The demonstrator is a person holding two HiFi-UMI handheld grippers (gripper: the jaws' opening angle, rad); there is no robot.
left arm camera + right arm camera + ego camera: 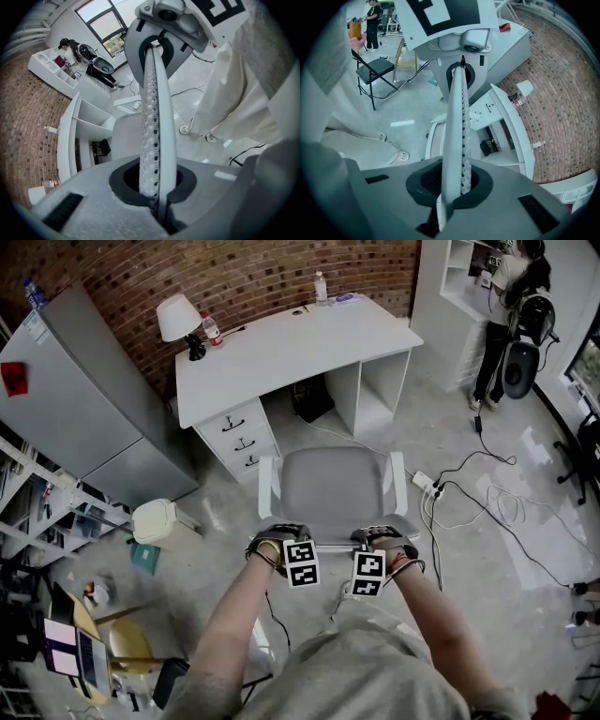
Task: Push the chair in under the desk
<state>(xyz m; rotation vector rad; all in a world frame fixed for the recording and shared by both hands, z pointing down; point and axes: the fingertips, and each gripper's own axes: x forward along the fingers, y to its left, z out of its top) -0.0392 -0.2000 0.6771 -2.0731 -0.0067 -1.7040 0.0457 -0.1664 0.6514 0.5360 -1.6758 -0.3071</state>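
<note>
A workroom fitted out like a home office: white desk point(300, 348) against a brick wall point(253, 273), table lamp point(176, 317), grey fridge point(70, 395), cables point(487, 512) trailing over the concrete floor point(525, 427)

White lamp point(178, 320) at the worktop's point(291, 348) far left corner, red-labelled bottle point(213, 331) just beside it, clear bottle point(322, 287) on the far edge. Down on the floor point(216, 559): cream bin point(161, 521) left, power strip point(427, 482) right, with trailing cables point(487, 507).
</note>
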